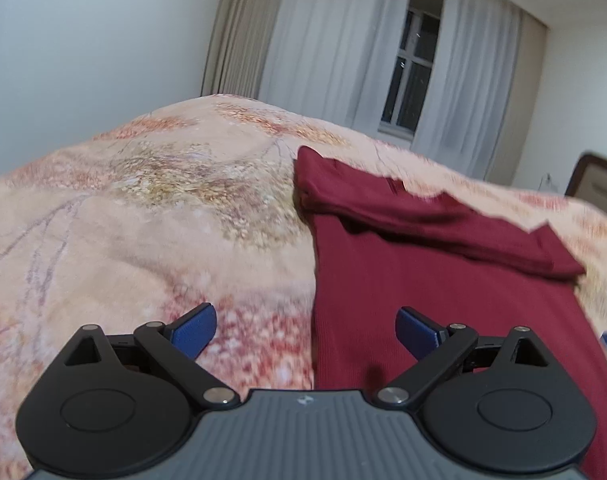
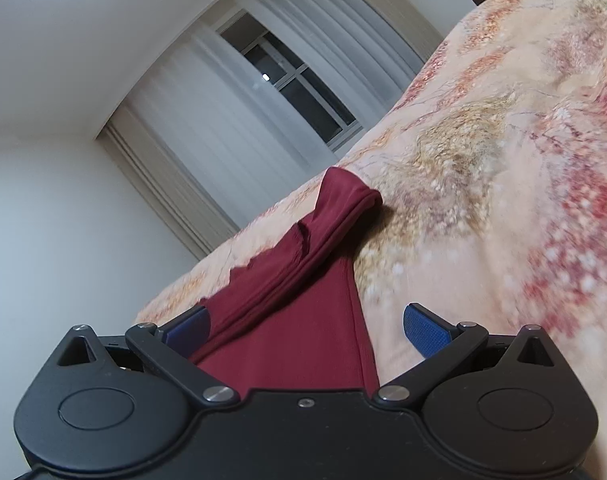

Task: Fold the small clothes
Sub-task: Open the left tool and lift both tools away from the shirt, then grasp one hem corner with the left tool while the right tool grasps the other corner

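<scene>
Lying flat: ribbed maroon garment [image 1: 443, 280] on floral bedspread [image 1: 163, 220].

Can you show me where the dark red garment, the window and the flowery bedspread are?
dark red garment [image 1: 423, 280], left wrist view, its flat body.
window [image 1: 415, 64], left wrist view, the dark panes.
flowery bedspread [image 2: 503, 160], right wrist view, a bare patterned stretch.

The left claw [image 1: 305, 330] had two blue ribbed pads [image 1: 195, 334] on black hinged arms, joined by silver rivets to round black discs. Its body between the discs was grey, ridged plastic with a small white mark at the top edge. The right claw [image 2: 305, 330] had the same blue pads [image 2: 425, 330], black arms and discs, but an all-black body with one small central screw.
</scene>
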The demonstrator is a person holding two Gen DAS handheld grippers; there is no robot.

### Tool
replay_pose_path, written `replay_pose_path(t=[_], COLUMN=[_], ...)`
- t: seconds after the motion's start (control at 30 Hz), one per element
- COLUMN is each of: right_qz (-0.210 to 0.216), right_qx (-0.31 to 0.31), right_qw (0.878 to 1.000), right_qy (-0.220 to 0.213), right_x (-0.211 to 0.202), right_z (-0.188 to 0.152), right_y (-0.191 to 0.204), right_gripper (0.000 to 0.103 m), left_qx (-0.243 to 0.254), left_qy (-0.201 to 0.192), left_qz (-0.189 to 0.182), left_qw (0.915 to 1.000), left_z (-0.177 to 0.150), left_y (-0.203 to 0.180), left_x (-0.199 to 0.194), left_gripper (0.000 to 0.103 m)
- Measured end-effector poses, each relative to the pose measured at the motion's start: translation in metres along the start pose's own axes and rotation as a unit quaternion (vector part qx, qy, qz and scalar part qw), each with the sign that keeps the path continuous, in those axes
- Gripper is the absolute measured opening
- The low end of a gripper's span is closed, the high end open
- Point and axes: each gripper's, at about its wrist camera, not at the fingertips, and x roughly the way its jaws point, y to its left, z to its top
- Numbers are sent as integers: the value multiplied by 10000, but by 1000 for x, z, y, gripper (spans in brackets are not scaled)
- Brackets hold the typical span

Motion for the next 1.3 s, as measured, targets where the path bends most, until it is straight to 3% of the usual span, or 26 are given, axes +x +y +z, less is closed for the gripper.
replay_pose_path(t=[0.37, 0.5, 1.07, 1.17, 1.3], right_qz=[-96, -27, -30, 19, 66], right_qx=[-639, -1162, -1633, -2055, -3037], right_qw=[9965, 9904, 9837, 9737, 9469], right_qy=[530, 745, 755, 979, 1057], right_x=[-17, -23, -40, -47, -68], right_z=[-12, -20, -35, -42, -59], right_y=[13, 18, 27, 33, 47], right_gripper=[103, 103, 103, 103, 103], left_qx=[413, 578, 809, 903, 965], left_qy=[206, 312, 342, 390, 538], left_qz=[174, 292, 378, 353, 272], left_qw=[9988, 9974, 9954, 9945, 9935], left_z=[-17, -19, -30, -32, -32], left_y=[-13, -20, -27, -30, -33], left_x=[-26, -32, -44, -49, -60], left_gripper=[102, 102, 103, 103, 103])
